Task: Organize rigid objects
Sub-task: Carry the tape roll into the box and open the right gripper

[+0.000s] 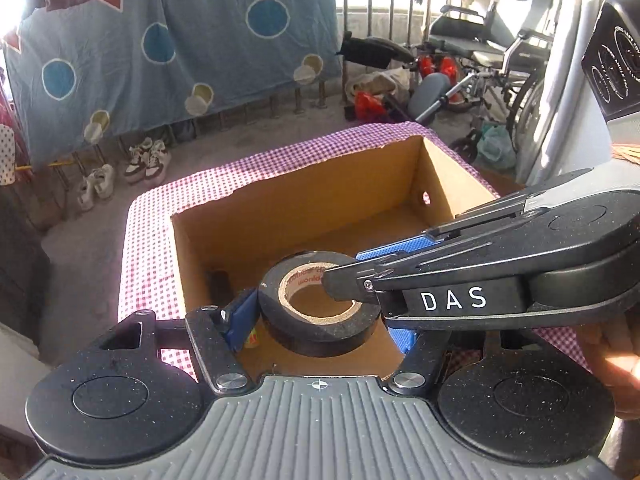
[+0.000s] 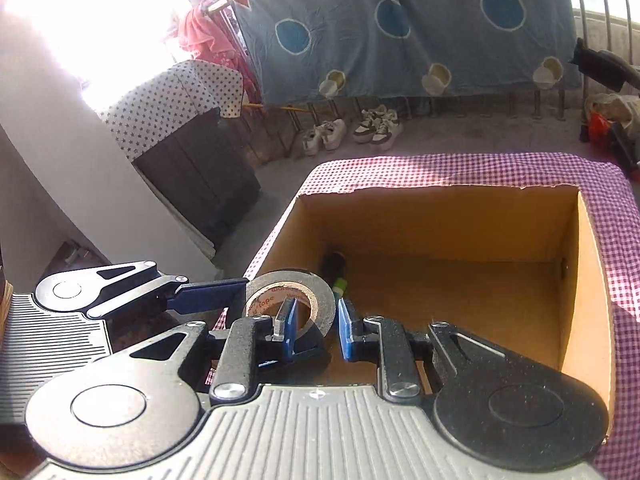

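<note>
- The left gripper (image 1: 320, 316) is pinching the tape roll (image 1: 320, 308) by its outer sides, one blue pad on each side, the roll lying flat between them.
- The right gripper (image 2: 318, 330) is crossing in from the left gripper's right; one of its fingers is poking down into the roll's cardboard core, the other is sitting outside the black wall.
- Its jaws are standing narrow, with the roll's wall between the fingers; whether the pads are actually pressing on it, I cannot tell.
- Both grippers are hanging over the near-left corner of the box (image 2: 440, 216), roll above the open top.
- The box is sitting ahead of the grippers on the checked cloth (image 2: 460, 168).
- Beyond the roll, down on the box floor by the left wall, a dark tube-like thing (image 2: 334, 270) with a green end is lying; what it is, I cannot tell.
- A hand (image 1: 616, 356) is showing at the right gripper's base.
</note>
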{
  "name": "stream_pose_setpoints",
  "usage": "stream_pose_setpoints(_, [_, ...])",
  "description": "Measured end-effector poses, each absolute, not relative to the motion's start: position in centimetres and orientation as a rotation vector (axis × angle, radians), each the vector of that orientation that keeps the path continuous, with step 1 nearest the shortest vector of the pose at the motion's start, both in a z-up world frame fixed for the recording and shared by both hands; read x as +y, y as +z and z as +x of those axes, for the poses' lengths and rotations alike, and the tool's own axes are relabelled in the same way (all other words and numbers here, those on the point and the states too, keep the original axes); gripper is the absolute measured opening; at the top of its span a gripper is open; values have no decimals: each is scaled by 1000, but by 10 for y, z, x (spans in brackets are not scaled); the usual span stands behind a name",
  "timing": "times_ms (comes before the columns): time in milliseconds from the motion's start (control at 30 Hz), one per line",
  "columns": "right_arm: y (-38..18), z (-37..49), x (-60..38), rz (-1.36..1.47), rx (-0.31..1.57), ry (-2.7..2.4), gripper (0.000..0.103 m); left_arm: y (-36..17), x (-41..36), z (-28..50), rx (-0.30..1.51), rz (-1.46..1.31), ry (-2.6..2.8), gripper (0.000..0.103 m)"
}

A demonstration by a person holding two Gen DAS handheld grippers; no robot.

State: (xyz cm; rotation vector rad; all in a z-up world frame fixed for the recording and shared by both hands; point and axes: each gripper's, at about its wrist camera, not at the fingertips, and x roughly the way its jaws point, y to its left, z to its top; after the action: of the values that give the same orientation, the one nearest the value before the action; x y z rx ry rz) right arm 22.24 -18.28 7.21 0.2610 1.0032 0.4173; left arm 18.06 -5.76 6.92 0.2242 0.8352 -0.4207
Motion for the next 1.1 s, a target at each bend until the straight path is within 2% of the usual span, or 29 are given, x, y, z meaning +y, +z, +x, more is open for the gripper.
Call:
stream_pose_setpoints(267, [1,284,-188,364,1291,409,24,21,-60,224,1064,281,-444,66])
stream_pose_setpoints(600, [-32,296,-178,328,1441,413,24,-5,-66,241,1226,331,-461,67])
stream_pose_setpoints(800, [-39,299,-180,333,1466,392,25,-7,-70,246,1240,319,-468,70])
stream_pose_setpoints(1100, [-6,285,-192,353,1352,399,26,14,-69,229,1185,284,-477,71])
